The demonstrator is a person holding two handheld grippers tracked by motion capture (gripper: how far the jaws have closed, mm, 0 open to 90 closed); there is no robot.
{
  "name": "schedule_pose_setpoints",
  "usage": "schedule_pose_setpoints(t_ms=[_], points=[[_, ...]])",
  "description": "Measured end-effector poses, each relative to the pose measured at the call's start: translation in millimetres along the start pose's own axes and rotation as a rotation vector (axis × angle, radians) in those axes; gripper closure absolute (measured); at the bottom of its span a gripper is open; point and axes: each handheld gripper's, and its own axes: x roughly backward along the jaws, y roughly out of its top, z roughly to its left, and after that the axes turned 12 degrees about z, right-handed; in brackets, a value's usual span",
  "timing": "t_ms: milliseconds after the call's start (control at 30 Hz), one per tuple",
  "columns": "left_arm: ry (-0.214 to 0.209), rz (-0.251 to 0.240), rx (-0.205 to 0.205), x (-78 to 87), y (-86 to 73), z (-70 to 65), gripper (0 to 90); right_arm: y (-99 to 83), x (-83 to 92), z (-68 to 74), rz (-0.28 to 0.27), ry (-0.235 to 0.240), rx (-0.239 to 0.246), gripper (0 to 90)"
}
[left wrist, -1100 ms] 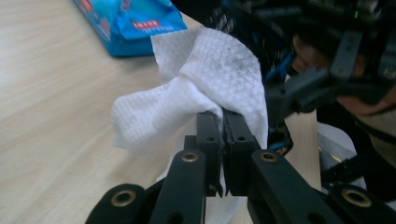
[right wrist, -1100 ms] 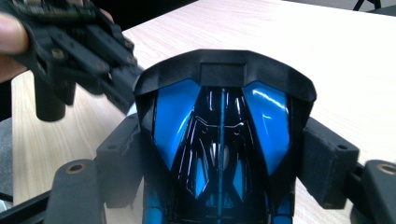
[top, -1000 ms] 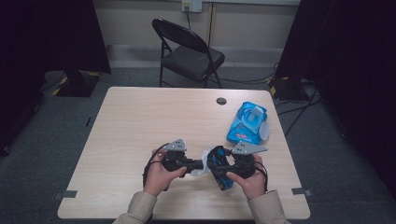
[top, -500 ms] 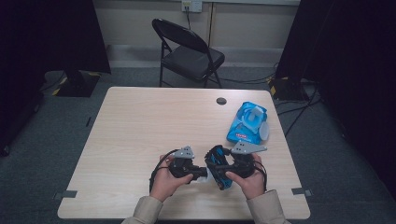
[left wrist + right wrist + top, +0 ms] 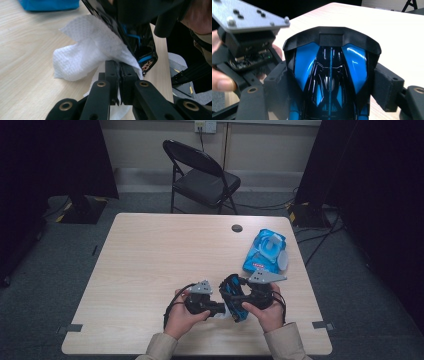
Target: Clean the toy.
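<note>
A glossy blue and black toy car (image 5: 330,67) sits between the pads of my right gripper (image 5: 330,86), which is shut on its two sides. In the high view the car (image 5: 232,295) hangs just above the table's near edge, held by the right gripper (image 5: 239,296). My left gripper (image 5: 119,67) is shut on a crumpled white wipe (image 5: 82,55), and the wipe presses against the car's dark body (image 5: 135,32). From above, the left gripper (image 5: 218,308) points right, its tips against the car. Most of the wipe is hidden there.
A blue wipes pack (image 5: 265,251) with its lid flipped open lies at the right of the wooden table (image 5: 160,255). A small black disc (image 5: 237,228) sits near the far edge. Beyond the table stands a folding chair (image 5: 200,175).
The left hand has shifted right and a little toward the near edge, bringing the wipe up against the car. The right hand and car have stayed put.
</note>
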Motion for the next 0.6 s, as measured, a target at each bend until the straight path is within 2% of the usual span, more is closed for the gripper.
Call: schedule_pose_setpoints(t_ms=[367,600], points=[[-0.011,0.006,-0.004,-9.1,0.2,-3.6,86.7,1.8,2.8,-1.8,-0.012,-0.001,-0.015,25.8],[-0.023,0.045,-0.021,-15.4,-3.1,-8.7,86.5,5.1,4.6,-1.8,-0.017,-0.003,-0.022,25.8]])
